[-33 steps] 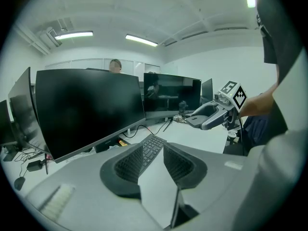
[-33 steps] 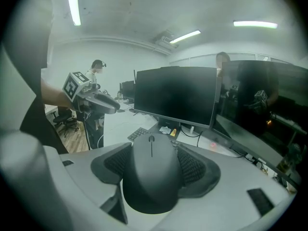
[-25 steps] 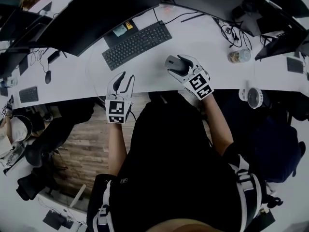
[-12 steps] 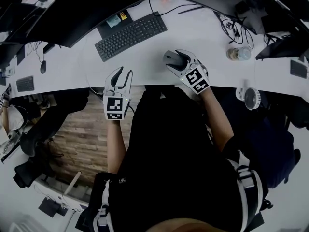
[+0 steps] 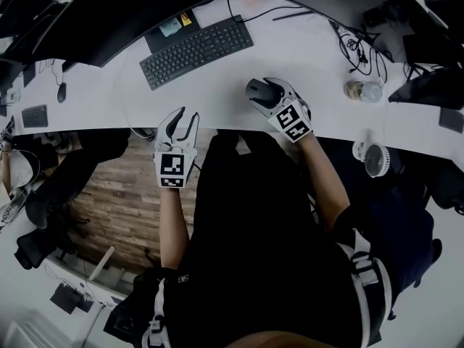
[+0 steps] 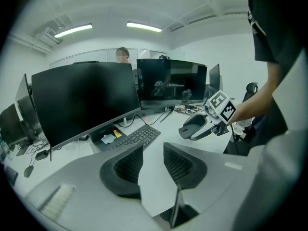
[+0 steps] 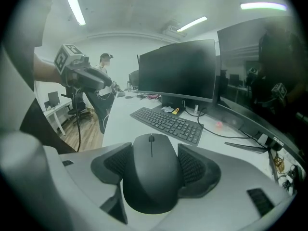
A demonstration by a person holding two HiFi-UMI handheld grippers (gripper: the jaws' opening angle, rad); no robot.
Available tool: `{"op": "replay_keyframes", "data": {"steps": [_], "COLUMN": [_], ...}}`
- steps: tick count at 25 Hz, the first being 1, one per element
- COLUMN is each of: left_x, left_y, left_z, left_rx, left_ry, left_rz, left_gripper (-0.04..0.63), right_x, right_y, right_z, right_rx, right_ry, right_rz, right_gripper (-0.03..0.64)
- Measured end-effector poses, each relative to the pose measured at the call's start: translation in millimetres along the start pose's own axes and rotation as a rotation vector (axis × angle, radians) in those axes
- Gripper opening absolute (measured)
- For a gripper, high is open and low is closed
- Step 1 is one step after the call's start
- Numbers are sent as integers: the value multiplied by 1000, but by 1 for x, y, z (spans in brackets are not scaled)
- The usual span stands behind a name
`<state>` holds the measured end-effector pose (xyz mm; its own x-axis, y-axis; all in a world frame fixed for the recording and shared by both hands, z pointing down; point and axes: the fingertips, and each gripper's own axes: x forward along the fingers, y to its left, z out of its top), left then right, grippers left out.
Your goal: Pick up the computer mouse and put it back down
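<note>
While the right gripper [image 5: 267, 94] clamps the mouse [image 5: 257, 89] by its two flanks, the left gripper [image 5: 185, 122] hangs empty over the front edge of the desk [image 5: 304, 56], well to the left of the mouse.

Seen from the right gripper view, the mouse fills the whole gap. The ribbed pads [image 7: 193, 167] press on either side of its body, and its wheel end points away toward the keyboard [image 5: 196, 51]. The jaws stand fairly wide, held there by the width of the mouse. It sits low over the desk, near the front edge and to the right of the keyboard. No view settles whether its underside touches the surface.

The left gripper view shows that gripper's jaws partly apart with only bare white desk in the gap. From there the right gripper and the mouse appear off to the right, beyond the keyboard's near end.

Counted:
- Two grippers, each with one marker cube.
- Two mice: the gripped one and a second mouse [image 5: 61, 91] far off at the left.
- Two keyboards: the one ahead and a second keyboard [image 5: 34, 114] at the left edge.
- Two large monitors [image 6: 84, 100] side by side behind the keyboard.
- One jar [image 5: 360, 90] and one small fan [image 5: 375, 158], both to the right.
</note>
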<state>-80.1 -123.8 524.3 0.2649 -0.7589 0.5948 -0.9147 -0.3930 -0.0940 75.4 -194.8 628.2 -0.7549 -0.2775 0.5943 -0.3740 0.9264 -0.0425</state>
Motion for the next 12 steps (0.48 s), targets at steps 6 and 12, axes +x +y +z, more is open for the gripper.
{"op": "replay_keyframes", "data": {"steps": [6,12], "left_x": [11,17], "left_y": [-6,-9], "left_z": [0,-5], "left_rx": [-9,-17], "left_ry": [17,40], "left_rz": [-7,-15], "left_gripper": [133,133], "right_x": [16,35], "right_y": [-6,-5], "right_z": [-21,-44], "right_rx": [-6,-20], "right_ry": [37,95], "right_rz": [22,68], "right_gripper": [302,302]}}
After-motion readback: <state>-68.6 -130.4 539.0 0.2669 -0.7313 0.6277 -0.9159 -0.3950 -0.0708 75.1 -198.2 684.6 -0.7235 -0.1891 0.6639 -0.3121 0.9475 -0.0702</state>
